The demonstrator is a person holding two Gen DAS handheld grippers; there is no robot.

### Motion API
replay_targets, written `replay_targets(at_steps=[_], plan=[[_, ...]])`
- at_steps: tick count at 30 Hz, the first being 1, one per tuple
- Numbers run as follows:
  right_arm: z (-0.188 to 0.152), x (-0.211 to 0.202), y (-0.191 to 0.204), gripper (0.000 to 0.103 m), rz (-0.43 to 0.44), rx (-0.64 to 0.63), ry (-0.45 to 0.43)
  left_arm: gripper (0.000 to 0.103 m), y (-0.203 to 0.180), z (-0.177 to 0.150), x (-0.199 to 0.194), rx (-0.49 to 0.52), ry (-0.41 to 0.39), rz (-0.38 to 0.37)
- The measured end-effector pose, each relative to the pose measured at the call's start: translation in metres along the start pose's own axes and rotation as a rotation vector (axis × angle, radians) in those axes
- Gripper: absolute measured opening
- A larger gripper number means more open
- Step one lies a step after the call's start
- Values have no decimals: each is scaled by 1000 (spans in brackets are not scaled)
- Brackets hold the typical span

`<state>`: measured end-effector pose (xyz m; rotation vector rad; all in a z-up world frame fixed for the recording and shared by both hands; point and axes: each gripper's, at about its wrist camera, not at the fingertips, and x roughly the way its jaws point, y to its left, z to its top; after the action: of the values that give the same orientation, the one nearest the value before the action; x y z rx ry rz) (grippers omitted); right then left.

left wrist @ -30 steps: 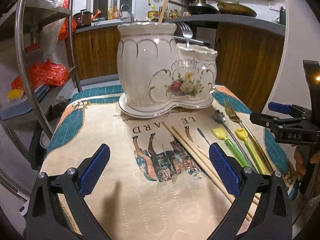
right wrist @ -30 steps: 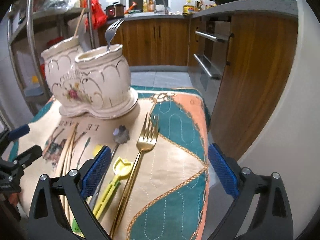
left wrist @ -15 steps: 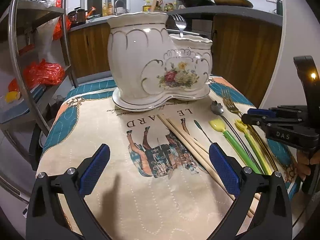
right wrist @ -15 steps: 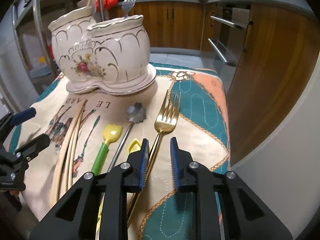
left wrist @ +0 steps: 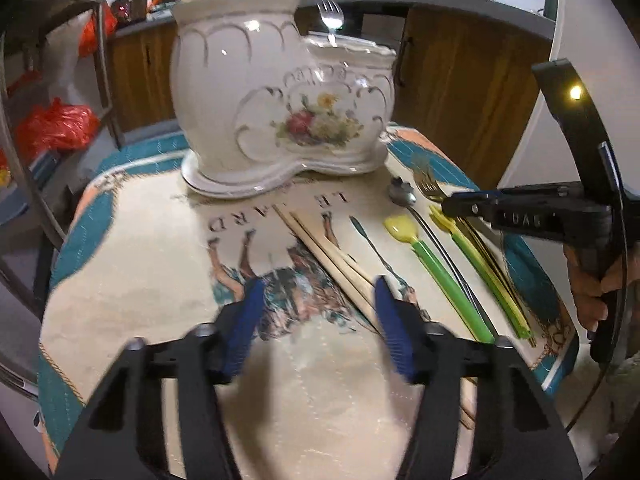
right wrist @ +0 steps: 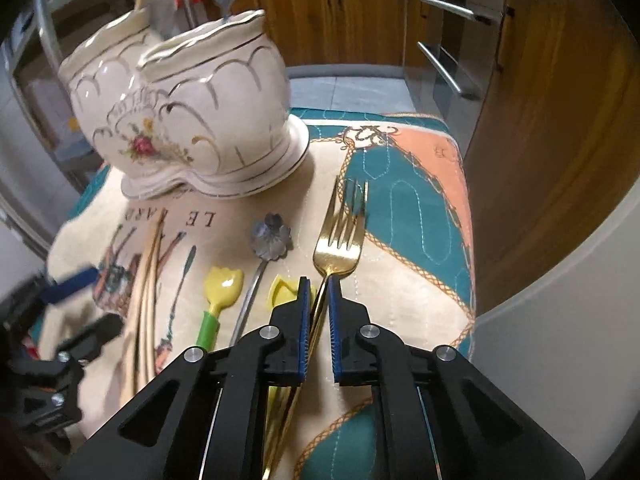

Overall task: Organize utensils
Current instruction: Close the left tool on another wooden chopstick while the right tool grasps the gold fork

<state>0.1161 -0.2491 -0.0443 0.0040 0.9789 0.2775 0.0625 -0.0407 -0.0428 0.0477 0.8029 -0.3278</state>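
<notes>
A white floral ceramic utensil holder (left wrist: 276,96) (right wrist: 188,116) stands at the back of the table, with a silver fork (left wrist: 331,20) and a wooden stick in it. On the cloth lie chopsticks (left wrist: 332,264), two yellow-green utensils (left wrist: 436,260), a flower-headed spoon (right wrist: 269,236) and a gold fork (right wrist: 340,236). My right gripper (right wrist: 319,284) is shut on the gold fork's neck; it also shows in the left wrist view (left wrist: 448,205). My left gripper (left wrist: 316,296) is half open and empty, low over the chopsticks.
The table is covered by a printed quilted cloth (left wrist: 140,280) with teal corners. A metal shelf rack with red bags (left wrist: 56,128) stands to the left. Wooden kitchen cabinets (right wrist: 552,120) are close behind and to the right of the table.
My right gripper has closed from wide open onto the gold fork's neck. My left gripper has narrowed from wide open to half open and moved closer to the holder and chopsticks.
</notes>
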Motion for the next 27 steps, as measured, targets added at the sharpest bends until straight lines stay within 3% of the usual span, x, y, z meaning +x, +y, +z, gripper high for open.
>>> replay_targets(at_steps=[11,13,15,18,22,27], plan=[[-14,-18,-1,6,-30,-29,-60,43,-12,3,11,5,61,44],[-15,-19,-4,6,-20,-31,-46,34,-11,3,10,12,72,36],[-16,-20,-8,6,-9,-30,-26,11,-9,6,8,20,93,-6],[-13,-19,-12,6,3,-38,8,6,-7,10,5,60,127,-32],[-19,-18,-9,6,5,-73,53,2,-3,9,4,155,201,17],[-22,-19,-3,8,-12,-124,96,2,12,6,-5,87,204,-17]])
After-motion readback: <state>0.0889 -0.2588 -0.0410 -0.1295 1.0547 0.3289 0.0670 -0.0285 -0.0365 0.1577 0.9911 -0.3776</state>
